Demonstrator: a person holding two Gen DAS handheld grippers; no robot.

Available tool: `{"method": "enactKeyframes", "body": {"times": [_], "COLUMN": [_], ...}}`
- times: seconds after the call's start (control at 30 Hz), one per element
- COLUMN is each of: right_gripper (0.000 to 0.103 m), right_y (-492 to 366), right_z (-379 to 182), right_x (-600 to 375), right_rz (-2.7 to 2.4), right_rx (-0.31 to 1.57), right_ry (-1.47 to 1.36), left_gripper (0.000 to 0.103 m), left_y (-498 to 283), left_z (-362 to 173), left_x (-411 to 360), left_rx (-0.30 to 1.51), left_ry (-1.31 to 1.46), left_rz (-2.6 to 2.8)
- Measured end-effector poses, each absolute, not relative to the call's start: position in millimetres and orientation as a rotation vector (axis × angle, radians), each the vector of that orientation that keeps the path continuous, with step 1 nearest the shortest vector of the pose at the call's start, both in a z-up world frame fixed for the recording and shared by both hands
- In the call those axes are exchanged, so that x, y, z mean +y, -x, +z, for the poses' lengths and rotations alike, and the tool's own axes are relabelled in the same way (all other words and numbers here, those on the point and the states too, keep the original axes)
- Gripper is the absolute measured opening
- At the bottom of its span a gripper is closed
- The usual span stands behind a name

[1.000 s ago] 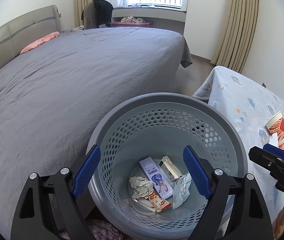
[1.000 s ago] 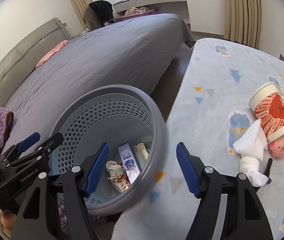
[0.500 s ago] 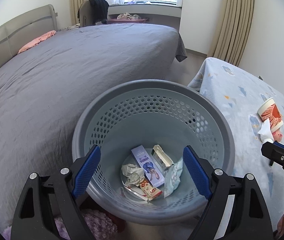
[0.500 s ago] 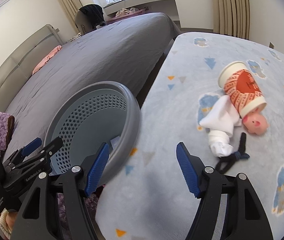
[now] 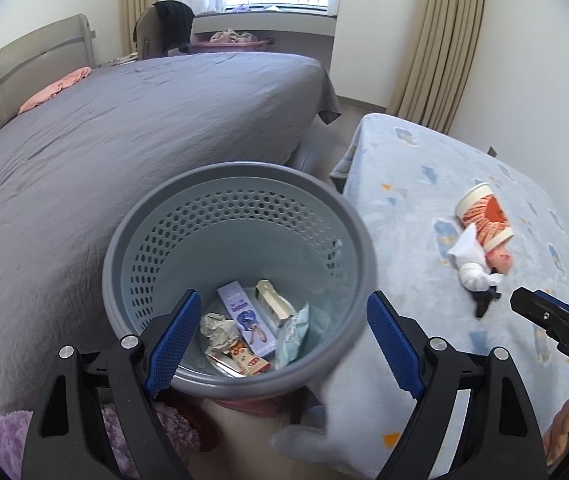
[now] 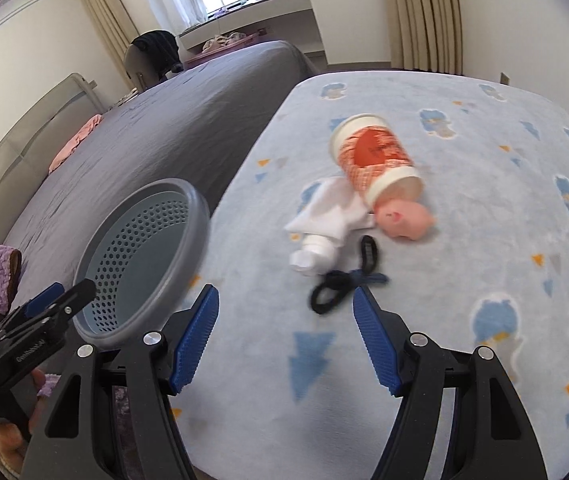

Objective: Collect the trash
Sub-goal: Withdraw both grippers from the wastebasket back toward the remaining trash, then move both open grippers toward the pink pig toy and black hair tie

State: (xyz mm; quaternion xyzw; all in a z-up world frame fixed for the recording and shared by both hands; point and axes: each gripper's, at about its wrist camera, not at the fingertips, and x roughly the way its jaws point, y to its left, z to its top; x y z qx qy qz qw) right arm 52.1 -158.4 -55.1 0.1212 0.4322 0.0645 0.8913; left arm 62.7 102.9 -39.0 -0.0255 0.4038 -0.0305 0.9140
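**A:** What have you got on the left side?

**B:** My left gripper (image 5: 280, 338) hangs over the grey perforated waste basket (image 5: 140, 240), jaws spread wide with nothing between them. Inside the basket lie a purple carton (image 5: 246, 322), a crumpled paper (image 5: 218, 326), a pale green wrapper (image 5: 294, 332) and a snack wrapper (image 5: 248, 360).

**A:** And the right?

**B:** My right gripper (image 6: 284, 338) is above the light blue patterned blanket (image 6: 484, 240), jaws wide apart and holding nothing. Ahead of it a paper cup (image 6: 376, 158) lies on its side, with a white tissue (image 6: 332, 210) and a pink pig toy (image 6: 404, 220) touching its mouth end. A black hair tie (image 6: 332, 290) lies nearest the jaws. The basket stands just beside the blanket's edge, next to the grey bed (image 5: 144, 120).
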Motion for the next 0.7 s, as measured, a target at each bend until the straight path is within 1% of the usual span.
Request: {"method": "enactKeyframes", "body": {"times": [0.4, 0.7], "right_gripper": [0.067, 0.067], "right_y": [-53.1, -85.8], "right_z": [-63.0, -74.7], "right_x": [-209.7, -232.6], "right_rz": [0.072, 0.079], "right_rx": [0.907, 0.931], "right_ry": [-0.172, -0.118], "left_gripper": [0.083, 0.083], "left_y": [-58.3, -67.4], "left_z": [-37.3, -46.3], "left_x": [58.2, 27.4], "left_rx": [0.850, 0.877], "left_ry": [0.037, 0.004], "left_rz": [-0.102, -0.116]}}
